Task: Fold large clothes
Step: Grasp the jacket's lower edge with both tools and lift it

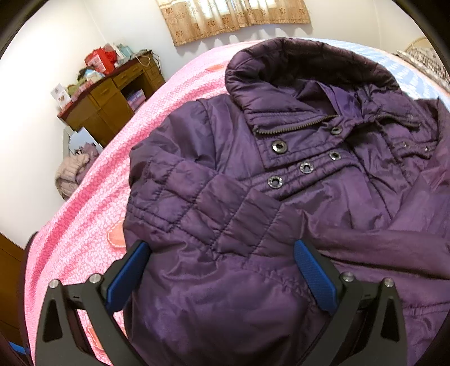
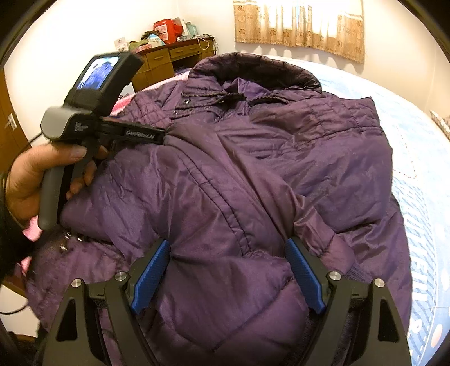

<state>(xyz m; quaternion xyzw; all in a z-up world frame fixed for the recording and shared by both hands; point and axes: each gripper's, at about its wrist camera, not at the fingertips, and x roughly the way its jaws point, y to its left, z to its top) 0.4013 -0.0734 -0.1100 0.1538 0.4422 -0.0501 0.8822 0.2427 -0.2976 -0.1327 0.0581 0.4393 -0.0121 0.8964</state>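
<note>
My left gripper (image 1: 222, 276): jaws spread wide, blue pads (image 1: 126, 278) on either side of a puffed stretch of the purple jacket (image 1: 253, 197), not squeezing it, nothing gripped.

My right gripper (image 2: 227, 273): jaws just as wide, pads straddling a ridge of the same jacket near a seam; the fabric bulges up between them, but I see no pinch.

My left hand (image 2: 36, 180): seen from the right wrist, wrapped round the grey handle of the left tool, at the jacket's left side.

Jacket: flat on the bed, front up, both sleeves crossed over the chest.

Long axis: runs straight away from both tools, hem nearest me, hood (image 1: 306, 62) at the far end by the curtain (image 1: 233, 19).

Bed: pink cover (image 1: 92, 202) under my left side, blue cover (image 2: 422, 197) under my right.

Nearer arm: neither; both sit at the hem end, side by side.

Next, I reckon: close on the hem end and carry it away from me towards the hood.
</note>
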